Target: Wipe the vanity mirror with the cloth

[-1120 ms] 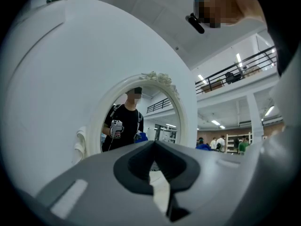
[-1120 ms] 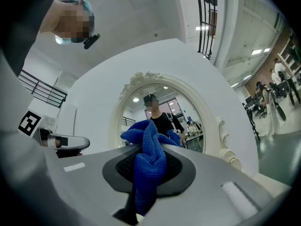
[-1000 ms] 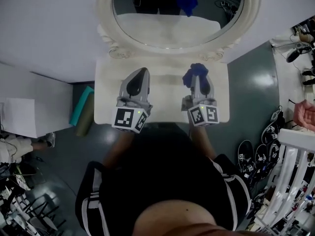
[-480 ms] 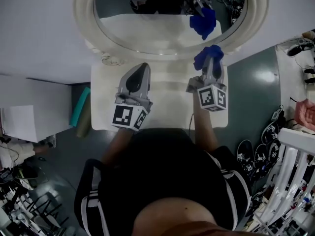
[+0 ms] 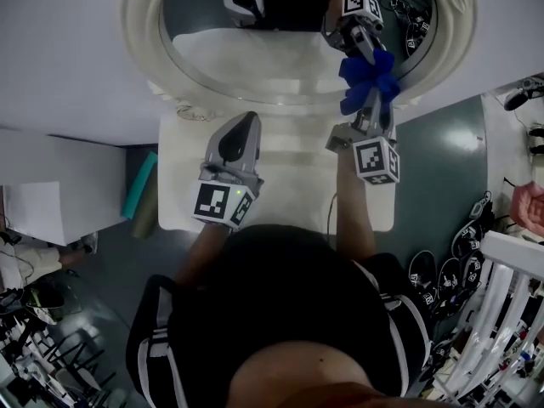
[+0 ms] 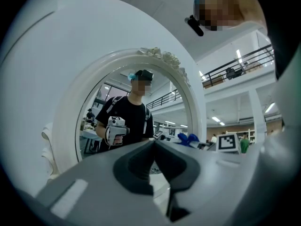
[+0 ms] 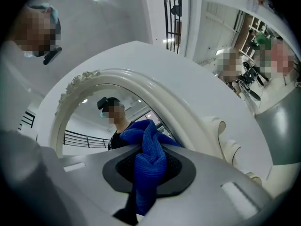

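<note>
An oval vanity mirror in an ornate white frame point(image 5: 140, 53) stands at the back of a white vanity top point(image 5: 293, 164). My right gripper point(image 5: 371, 99) is shut on a blue cloth point(image 5: 367, 79), which is bunched at its tip and presses against the glass at the lower right of the mirror point(image 7: 94, 121). In the right gripper view the blue cloth point(image 7: 149, 166) hangs between the jaws. My left gripper point(image 5: 242, 130) hovers over the vanity top, jaws closed together with nothing between them; it points at the mirror point(image 6: 131, 126).
A teal roll point(image 5: 140, 185) lies on the floor left of the vanity. Shoes and cables point(image 5: 433, 270) clutter the floor at the right, beside a white rack point(image 5: 501, 304). A white wall point(image 5: 59, 66) is behind the mirror.
My right gripper has lifted the blue cloth from above the vanity top up and forward to the mirror glass. The left gripper has barely moved.
</note>
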### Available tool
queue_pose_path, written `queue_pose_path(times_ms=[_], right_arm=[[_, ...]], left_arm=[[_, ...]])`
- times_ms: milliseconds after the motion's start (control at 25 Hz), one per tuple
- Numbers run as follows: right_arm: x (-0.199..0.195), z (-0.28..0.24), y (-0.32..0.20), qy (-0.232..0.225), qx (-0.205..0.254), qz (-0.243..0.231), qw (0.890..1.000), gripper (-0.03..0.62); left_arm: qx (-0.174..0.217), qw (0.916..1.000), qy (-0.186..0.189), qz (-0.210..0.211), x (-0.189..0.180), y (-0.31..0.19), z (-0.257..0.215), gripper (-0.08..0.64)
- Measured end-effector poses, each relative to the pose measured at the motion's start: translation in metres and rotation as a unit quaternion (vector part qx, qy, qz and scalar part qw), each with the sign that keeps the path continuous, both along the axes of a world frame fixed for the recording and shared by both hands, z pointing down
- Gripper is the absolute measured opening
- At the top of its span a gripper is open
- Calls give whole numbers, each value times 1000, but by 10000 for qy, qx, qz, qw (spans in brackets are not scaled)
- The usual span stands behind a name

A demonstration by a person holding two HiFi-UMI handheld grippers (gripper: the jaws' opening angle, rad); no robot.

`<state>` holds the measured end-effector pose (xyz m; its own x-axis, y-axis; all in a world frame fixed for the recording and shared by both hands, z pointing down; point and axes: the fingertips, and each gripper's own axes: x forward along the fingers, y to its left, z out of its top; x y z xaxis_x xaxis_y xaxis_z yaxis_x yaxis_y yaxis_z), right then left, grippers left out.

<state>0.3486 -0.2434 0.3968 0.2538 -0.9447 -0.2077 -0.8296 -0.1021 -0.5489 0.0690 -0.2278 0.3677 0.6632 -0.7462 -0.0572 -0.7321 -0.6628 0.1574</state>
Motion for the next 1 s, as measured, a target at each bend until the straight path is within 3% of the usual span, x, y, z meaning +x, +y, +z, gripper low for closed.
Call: queue_pose_path(times_ms=[320, 1000], right_arm=[[2, -9, -9, 26, 242, -49, 9997, 51], [-2, -100, -16, 1045, 1198, -86, 9872, 51]], left_arm=[[-131, 9999, 74, 12, -1, -7, 3, 8], [-256, 9996, 68, -33, -23, -2, 30, 8]])
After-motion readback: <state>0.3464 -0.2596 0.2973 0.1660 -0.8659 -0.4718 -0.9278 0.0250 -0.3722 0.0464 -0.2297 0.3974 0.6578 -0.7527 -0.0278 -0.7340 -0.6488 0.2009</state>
